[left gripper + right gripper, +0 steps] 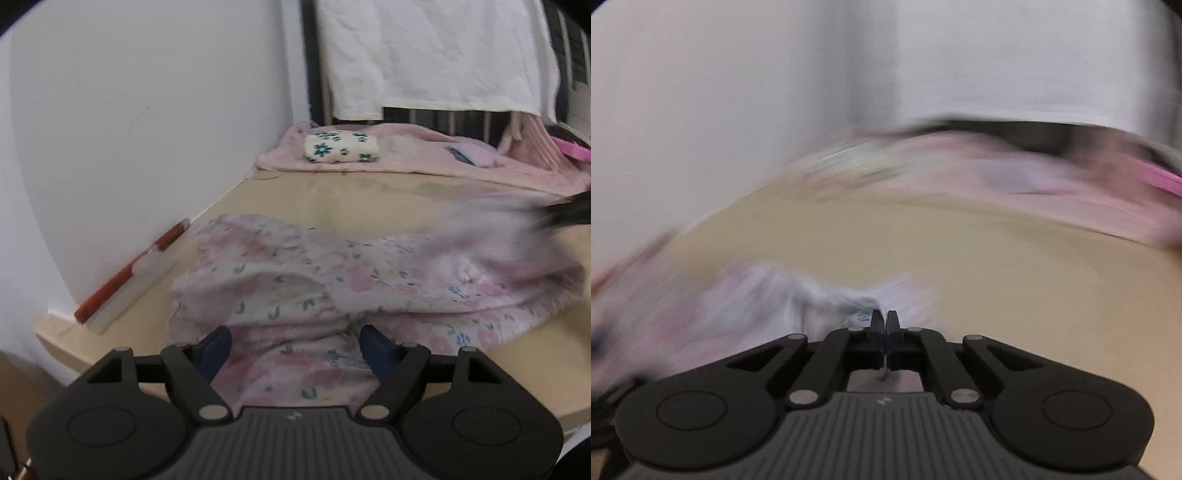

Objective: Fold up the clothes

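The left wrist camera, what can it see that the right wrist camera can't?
Only the left wrist view shows the left claw open over the floral garment, an orange-handled tool by the wall, a folded flower-print cloth on a pink blanket, and a white towel hanging behind. Only the right wrist view, which is very blurred, shows the right claw shut on a white bit of the garment. Both show the beige table and the pink-and-white clothing.
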A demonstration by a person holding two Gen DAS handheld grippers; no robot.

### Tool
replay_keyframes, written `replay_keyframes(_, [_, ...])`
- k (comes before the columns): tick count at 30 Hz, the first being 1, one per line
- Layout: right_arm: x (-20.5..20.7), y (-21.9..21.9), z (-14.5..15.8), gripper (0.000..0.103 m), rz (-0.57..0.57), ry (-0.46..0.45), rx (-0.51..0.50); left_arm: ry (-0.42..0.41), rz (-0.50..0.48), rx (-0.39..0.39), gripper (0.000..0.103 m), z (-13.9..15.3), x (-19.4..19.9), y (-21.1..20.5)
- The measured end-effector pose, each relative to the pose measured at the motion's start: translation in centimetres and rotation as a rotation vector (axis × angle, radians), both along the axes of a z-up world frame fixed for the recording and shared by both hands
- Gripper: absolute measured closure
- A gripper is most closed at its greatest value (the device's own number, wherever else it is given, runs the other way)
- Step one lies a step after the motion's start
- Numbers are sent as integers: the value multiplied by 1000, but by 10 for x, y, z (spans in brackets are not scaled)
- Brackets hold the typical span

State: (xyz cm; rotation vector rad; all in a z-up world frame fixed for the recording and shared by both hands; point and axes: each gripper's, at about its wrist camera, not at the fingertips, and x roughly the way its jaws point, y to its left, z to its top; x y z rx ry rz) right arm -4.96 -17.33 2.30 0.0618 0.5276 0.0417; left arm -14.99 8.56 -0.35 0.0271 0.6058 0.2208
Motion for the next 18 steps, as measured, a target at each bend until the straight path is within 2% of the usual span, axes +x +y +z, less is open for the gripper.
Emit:
replay_keyframes(2, [-9, -76, 1, 97, -293, -4, 140, -11, 16, -5, 25, -3, 5, 5])
replay_keyframes(3, [-14, -105, -1, 96, -372, 22, 193, -18, 16, -4, 24, -3, 6, 7])
replay_keyframes(4, [-22, -123, -3, 95, -410, 41, 217, -21, 12, 4, 24, -3, 7, 9])
replay_keyframes(6, [-49, -138, -4, 88, -463, -1, 210, -22, 8, 15, 24, -3, 10, 10])
replay_keyframes(7, [-57, -132, -3, 82, -440, -25, 180, -20, 12, 14, 24, -3, 12, 12])
replay_keyframes(8, [-63, -122, -2, 68, -402, -47, 148, -18, 15, 9, 24, -2, 14, 13])
replay_keyframes(9, [-66, -110, -2, 61, -335, -57, 116, -15, 17, 2, 24, -2, 15, 14])
replay_keyframes(10, [-66, -96, -3, 60, -243, -58, 85, -13, 20, -4, 24, -1, 16, 14])
replay_keyframes(13, [-54, -65, -18, 61, -108, 4, -23, -20, 19, 20, 21, -3, 19, 14])
replay_keyframes(14, [-49, -55, -23, 65, -72, 29, -59, -22, 21, 29, 19, -3, 19, 14])
replay_keyframes(16, [-40, -35, -34, 82, 0, 79, -132, -21, 29, 29, 17, -4, 20, 17])
replay_keyframes(18, [-35, -26, -42, 83, 48, 111, -174, -24, 28, 8, 15, -4, 19, 22])
